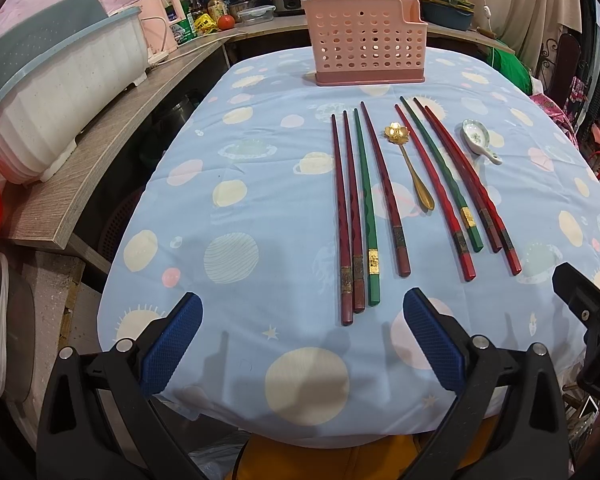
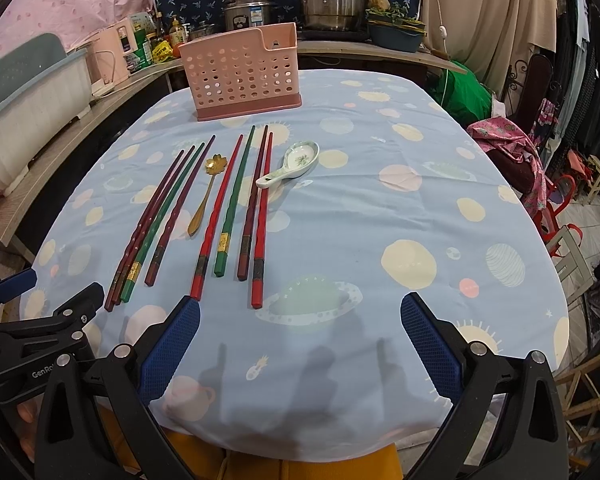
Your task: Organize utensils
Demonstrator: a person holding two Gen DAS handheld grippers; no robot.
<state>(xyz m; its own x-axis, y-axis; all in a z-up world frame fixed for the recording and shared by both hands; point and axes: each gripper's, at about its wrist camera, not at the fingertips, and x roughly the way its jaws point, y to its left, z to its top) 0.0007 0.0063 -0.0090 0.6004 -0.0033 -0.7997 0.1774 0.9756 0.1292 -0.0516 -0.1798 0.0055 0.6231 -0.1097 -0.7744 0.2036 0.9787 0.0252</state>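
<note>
**Nothing sorted yet: every utensil lies on the desk**

You are at the very start. The pink basket [image 1: 365, 40] stands upright at the far end of the desk [image 1: 260, 184], and through its holes you see no utensil inside it, as far as the pictures tell. All the pieces lie flat on the cloth between you and the basket.

On the left lies a group of four chopsticks [image 1: 358, 216]: two dark red ones touching, a green one just beside them, and another dark red one slightly apart to the right. Next comes the gold spoon [image 1: 410, 164] with its flower-shaped bowl toward the basket. To its right lies a second group of four sticks [image 1: 456, 188], a red, a green and two reds, fanned out toward you. The white spoon [image 1: 480, 140] sits just beside that group, on the far right, bowl toward the basket.

Your left tool [image 1: 302, 320] hovers above the near edge of the desk with its jaws spread wide and nothing between them. Your right tool [image 2: 300, 320] does the same, equally wide and empty, near the thick ends of the right group.

So the whole job remains, in my judgement: eight sticks and two spoons to carry to the basket. The thick ends nearest you look like the easiest first grasp.
</note>
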